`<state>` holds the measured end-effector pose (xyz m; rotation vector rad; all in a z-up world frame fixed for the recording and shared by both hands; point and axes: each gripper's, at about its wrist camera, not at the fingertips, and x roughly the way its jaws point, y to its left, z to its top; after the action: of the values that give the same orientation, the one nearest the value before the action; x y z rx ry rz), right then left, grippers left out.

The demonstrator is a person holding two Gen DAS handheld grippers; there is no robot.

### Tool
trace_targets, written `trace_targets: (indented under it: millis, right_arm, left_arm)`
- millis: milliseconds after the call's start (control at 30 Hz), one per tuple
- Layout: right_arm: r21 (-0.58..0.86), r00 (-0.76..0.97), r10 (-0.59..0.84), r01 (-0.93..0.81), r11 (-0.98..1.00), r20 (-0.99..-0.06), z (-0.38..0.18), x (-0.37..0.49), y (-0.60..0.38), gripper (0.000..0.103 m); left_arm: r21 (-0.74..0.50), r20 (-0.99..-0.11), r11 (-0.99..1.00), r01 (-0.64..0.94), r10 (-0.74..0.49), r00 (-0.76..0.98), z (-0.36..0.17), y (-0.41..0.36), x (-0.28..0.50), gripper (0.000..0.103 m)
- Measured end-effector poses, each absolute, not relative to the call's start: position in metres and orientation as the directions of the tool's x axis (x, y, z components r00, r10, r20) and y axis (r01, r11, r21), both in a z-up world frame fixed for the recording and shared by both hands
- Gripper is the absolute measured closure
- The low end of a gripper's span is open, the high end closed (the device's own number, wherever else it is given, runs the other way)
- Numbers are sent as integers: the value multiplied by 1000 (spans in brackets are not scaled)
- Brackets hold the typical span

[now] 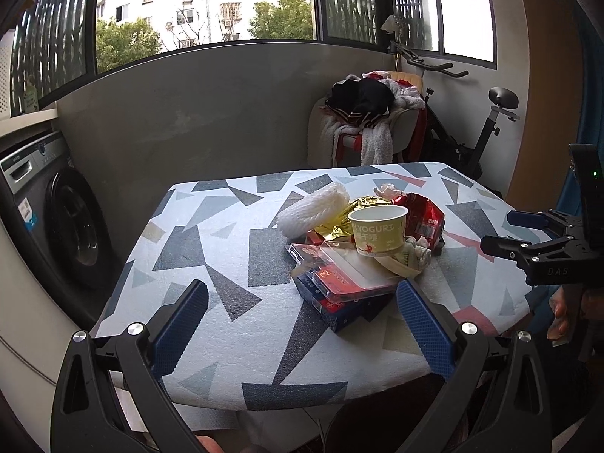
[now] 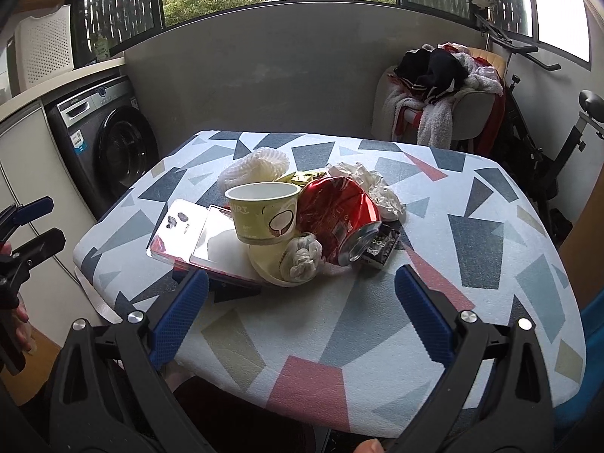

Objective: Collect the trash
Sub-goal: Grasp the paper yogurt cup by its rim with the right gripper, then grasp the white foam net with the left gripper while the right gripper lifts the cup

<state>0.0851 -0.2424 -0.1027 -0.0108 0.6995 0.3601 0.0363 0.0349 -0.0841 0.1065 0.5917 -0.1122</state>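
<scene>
Nothing appears to have been collected yet: the trash is heaped together near the middle of the table (image 2: 490, 264), and no bin or bag can be seen in either view. The heap is made up of a yogurt cup (image 2: 262, 211) standing upright on flat plastic packaging (image 2: 188, 239), a crushed red can (image 2: 339, 215) lying just beside it, a white foam net (image 1: 313, 207) behind, a gold wrapper (image 1: 358, 207), a knotted plastic bag (image 2: 302, 256) and some crumpled white plastic (image 2: 377, 185) at the back. So the whole job is judged to be ahead — every piece is left to be picked up. The left gripper (image 1: 302, 324) is held wide open and empty above the near edge of the table, with the packaging lying just ahead of its right finger. The right gripper (image 2: 302, 317) is likewise spread open and holds nothing; the heap lies a little beyond its fingertips, the cup and bag nearly straight ahead. Both are near the pile but touching nothing — a forward reach would be needed before anything could be gripped.
</scene>
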Motion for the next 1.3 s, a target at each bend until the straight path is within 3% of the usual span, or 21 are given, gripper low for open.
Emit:
trace_targets:
  millis: [200, 433, 533, 567, 600, 767, 1000, 1167, 1300]
  right_arm:
    - [110, 659, 390, -424, 899, -643, -120, 141, -199, 6]
    - [170, 588, 380, -381, 909, -714, -159, 213, -170, 6]
    - [234, 548, 448, -417, 878, -707, -164, 223, -165, 7]
    - [241, 546, 464, -432, 869, -697, -163, 222, -164, 20]
    - [239, 545, 468, -439, 866, -696, -161, 221, -163, 23]
    - [276, 556, 519, -464, 842, -649, -145, 202, -176, 24]
    - [312, 670, 480, -365, 877, -566, -110, 184, -233, 24]
    - [306, 718, 422, -296, 905, -554, -101, 177, -272, 24]
    - [280, 733, 375, -256, 925, -568, -101, 170, -297, 24]
  left_arm:
    - [50, -567, 996, 70, -30, 823, -94, 49, 52, 5]
    - [15, -576, 1000, 12, -1, 817, -100, 69, 64, 5]
    - [-57, -596, 998, 15, -46, 801, -107, 76, 72, 5]
    - [-73, -605, 997, 14, -55, 794, -109, 77, 75, 5]
    - [-86, -612, 996, 13, -63, 788, -111, 78, 78, 5]
    - [-93, -657, 978, 186, -200, 727, -105, 64, 108, 5]
    - [-172, -724, 955, 240, -288, 627, -83, 47, 215, 5]
    - [-58, -767, 968, 246, -201, 609, -97, 19, 295, 6]
    - [-30, -812, 963, 269, -180, 555, -120, -5, 338, 14]
